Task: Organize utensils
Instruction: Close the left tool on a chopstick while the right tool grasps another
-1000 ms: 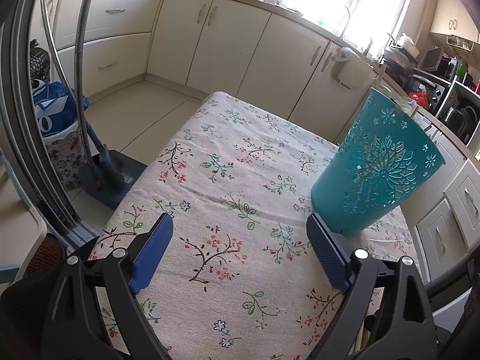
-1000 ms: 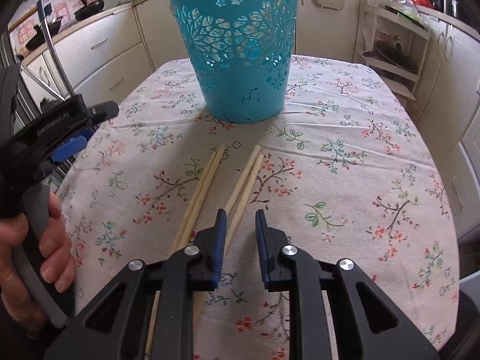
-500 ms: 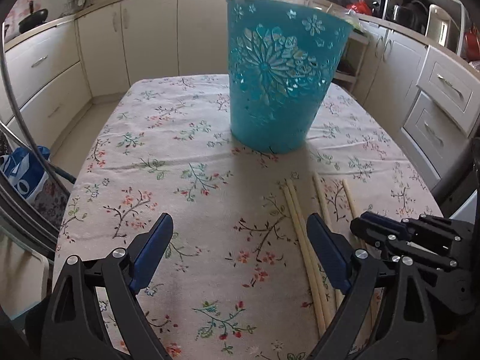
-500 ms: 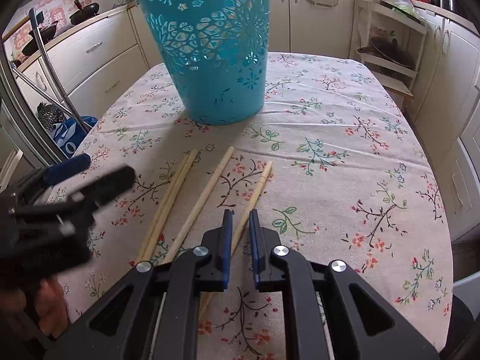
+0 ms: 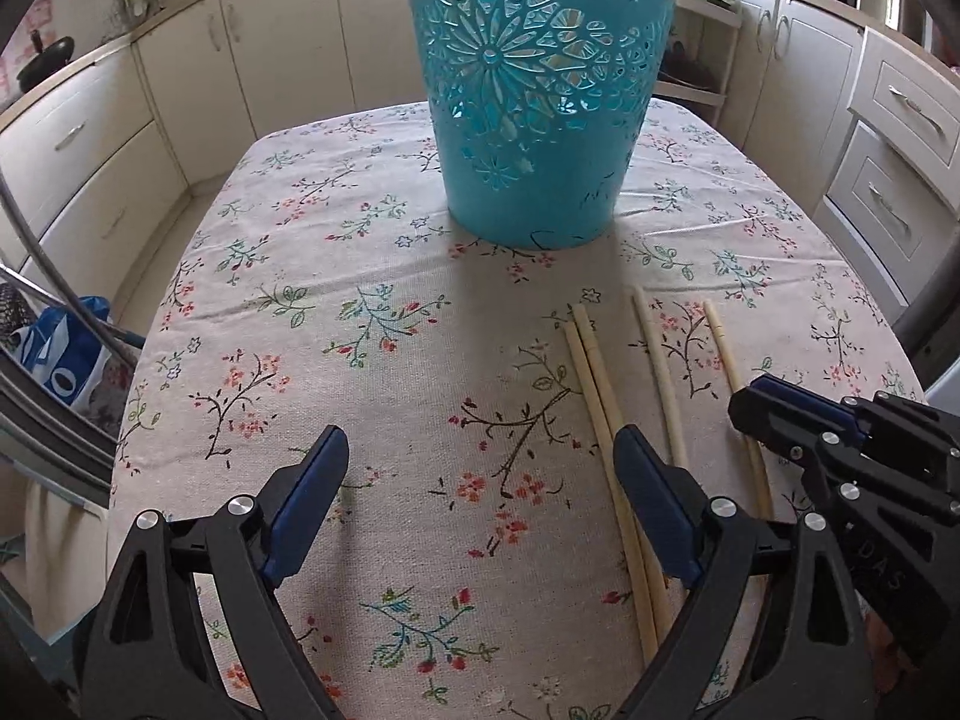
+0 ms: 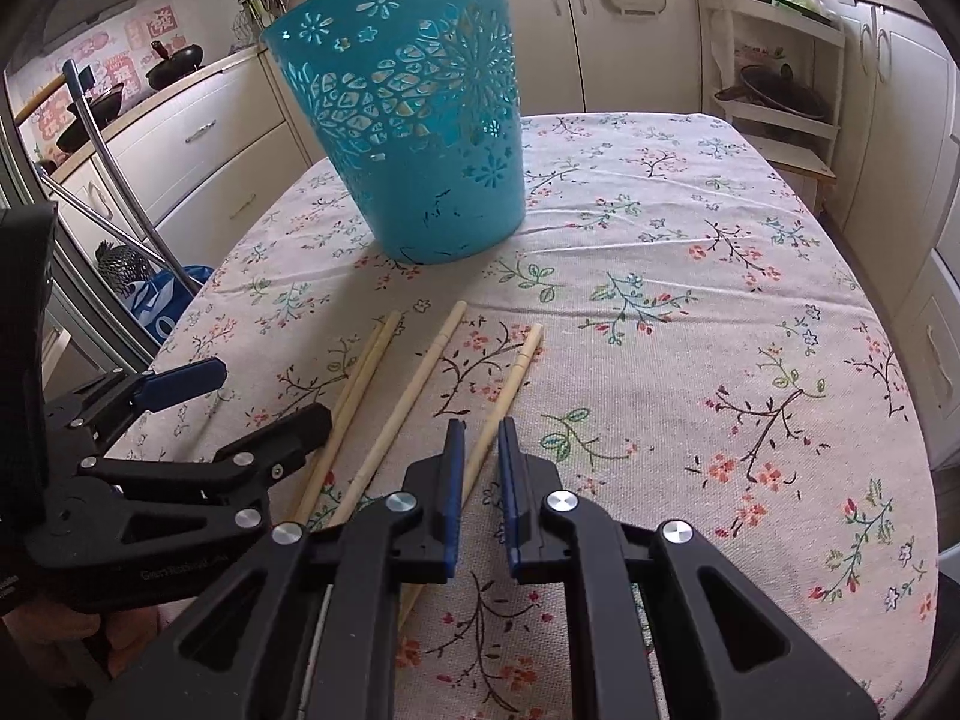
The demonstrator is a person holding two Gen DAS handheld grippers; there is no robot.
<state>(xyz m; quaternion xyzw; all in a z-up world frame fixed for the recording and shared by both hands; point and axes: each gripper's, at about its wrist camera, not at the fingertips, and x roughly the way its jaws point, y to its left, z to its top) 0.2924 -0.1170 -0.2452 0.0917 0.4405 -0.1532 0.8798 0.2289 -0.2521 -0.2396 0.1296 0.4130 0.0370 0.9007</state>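
Several pale wooden chopsticks lie on the flowered tablecloth (image 5: 360, 312) in front of a teal cut-out basket (image 5: 540, 90) (image 6: 414, 120). A touching pair (image 5: 591, 384) (image 6: 366, 366) lies leftmost, then a single one (image 5: 657, 372) (image 6: 426, 372), then the rightmost chopstick (image 5: 723, 348) (image 6: 516, 372). My right gripper (image 6: 482, 432) (image 5: 750, 402) has its jaws drawn narrow around the rightmost chopstick, which still rests on the cloth. My left gripper (image 5: 480, 444) (image 6: 270, 393) is wide open with only cloth between its fingers. Its right finger (image 5: 654, 492) hangs over the pair.
The basket stands upright at the middle back of the table. Cream kitchen cabinets (image 5: 78, 144) surround the table. A blue-and-white bag (image 5: 60, 360) and metal poles sit on the floor to the left. A low shelf rack (image 6: 774, 108) stands beyond the far right corner.
My left gripper swung round to face the basket and chopsticks and now sits beside the right gripper. The right jaws narrowed around the rightmost chopstick, which has parted from its neighbour.
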